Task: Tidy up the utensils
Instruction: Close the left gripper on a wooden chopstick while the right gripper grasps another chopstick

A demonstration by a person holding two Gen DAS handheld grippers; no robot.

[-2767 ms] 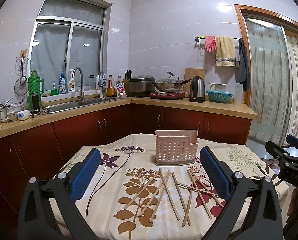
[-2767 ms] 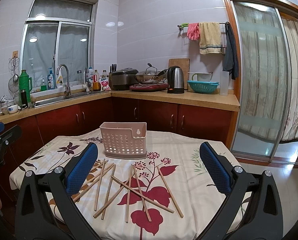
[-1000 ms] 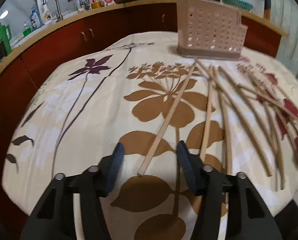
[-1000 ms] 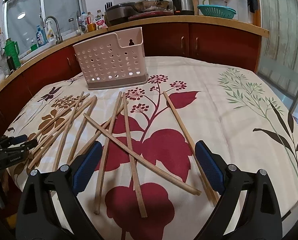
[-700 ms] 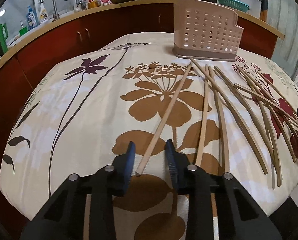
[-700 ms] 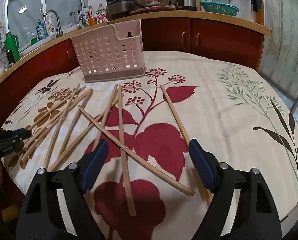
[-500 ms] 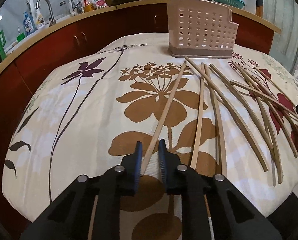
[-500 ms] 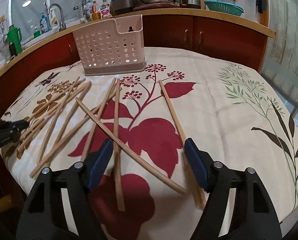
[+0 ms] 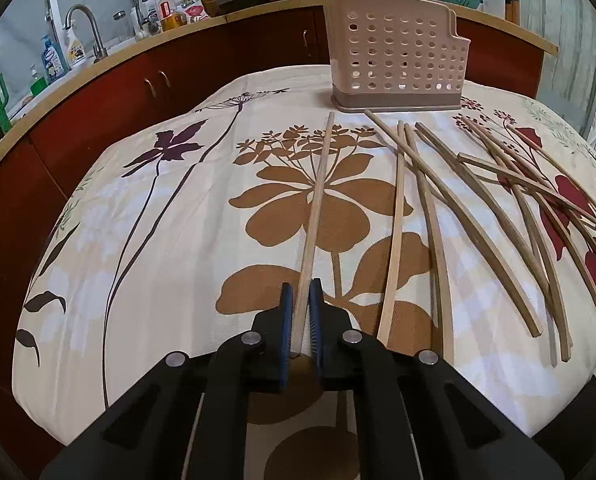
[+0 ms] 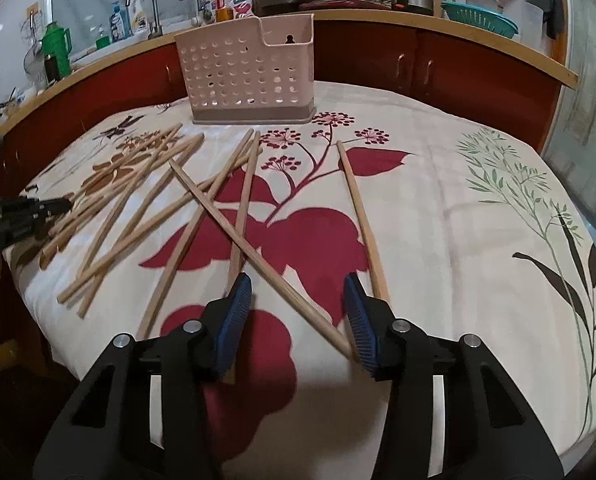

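Several wooden chopsticks lie scattered on the flowered tablecloth, in front of a pink perforated utensil basket. My left gripper is shut on the near end of the leftmost chopstick, which points toward the basket. In the right wrist view the basket stands at the far side. My right gripper hangs low over the cloth with its jaws closing. A diagonal chopstick runs between its pads, which do not pinch it. Two more chopsticks pass behind the fingers.
The table's near edge drops off just under both grippers. My left gripper shows at the left edge of the right wrist view. Red cabinets and a counter with sink, kettle and pots stand behind the table.
The left jaws closed onto the end of the leftmost chopstick. The right gripper sank toward the cloth and its jaws narrowed around the diagonal chopstick.
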